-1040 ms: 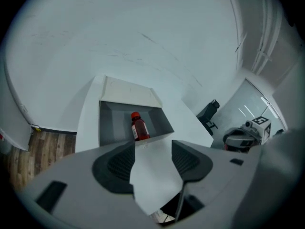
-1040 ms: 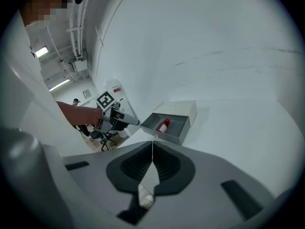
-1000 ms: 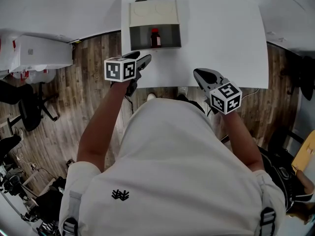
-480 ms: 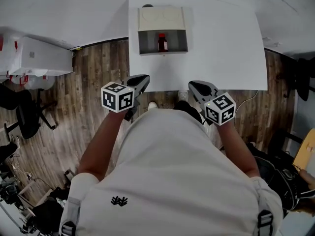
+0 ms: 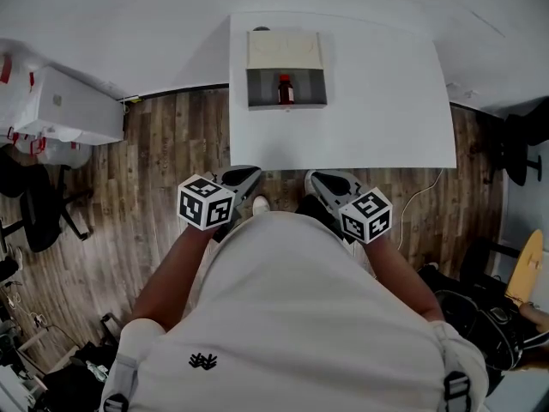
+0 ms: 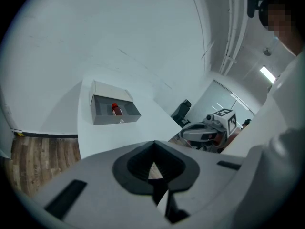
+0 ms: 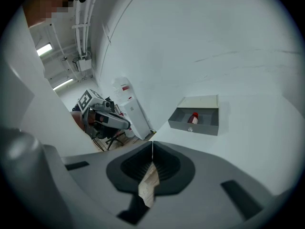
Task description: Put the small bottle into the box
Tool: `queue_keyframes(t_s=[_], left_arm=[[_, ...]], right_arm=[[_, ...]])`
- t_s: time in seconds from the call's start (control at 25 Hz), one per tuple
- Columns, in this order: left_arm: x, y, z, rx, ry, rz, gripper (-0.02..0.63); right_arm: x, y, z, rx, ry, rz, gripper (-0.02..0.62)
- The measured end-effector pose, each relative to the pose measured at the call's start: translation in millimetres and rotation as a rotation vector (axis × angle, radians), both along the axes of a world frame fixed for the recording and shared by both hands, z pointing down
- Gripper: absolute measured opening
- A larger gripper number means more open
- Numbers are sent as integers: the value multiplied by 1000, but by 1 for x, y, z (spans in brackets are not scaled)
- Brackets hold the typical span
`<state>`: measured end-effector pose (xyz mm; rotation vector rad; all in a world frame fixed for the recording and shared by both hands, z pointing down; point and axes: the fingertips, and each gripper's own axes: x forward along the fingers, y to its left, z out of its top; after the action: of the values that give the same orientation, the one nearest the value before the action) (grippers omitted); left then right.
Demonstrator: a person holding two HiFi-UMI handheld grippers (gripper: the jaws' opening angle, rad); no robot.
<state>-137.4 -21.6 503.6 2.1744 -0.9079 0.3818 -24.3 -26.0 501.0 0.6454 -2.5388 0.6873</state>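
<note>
Now left claw (image 5: pixel 254 173) and right claw (image 5: pixel 312 178), clenched empty, have retreated off the table (image 5: pixel 377 101).

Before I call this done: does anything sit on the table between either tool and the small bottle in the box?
Nothing visible does. The small bottle stands in the open box; only bare table lies between it and the left tool and right tool, both shut and empty.
</note>
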Motion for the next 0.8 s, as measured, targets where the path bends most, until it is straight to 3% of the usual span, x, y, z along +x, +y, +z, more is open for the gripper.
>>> queue_keyframes(t_s=[0.8], left_arm=[[-10,21,2,20,-15,16,6]], right_arm=[[-5,16,-7,61,7,28,6]])
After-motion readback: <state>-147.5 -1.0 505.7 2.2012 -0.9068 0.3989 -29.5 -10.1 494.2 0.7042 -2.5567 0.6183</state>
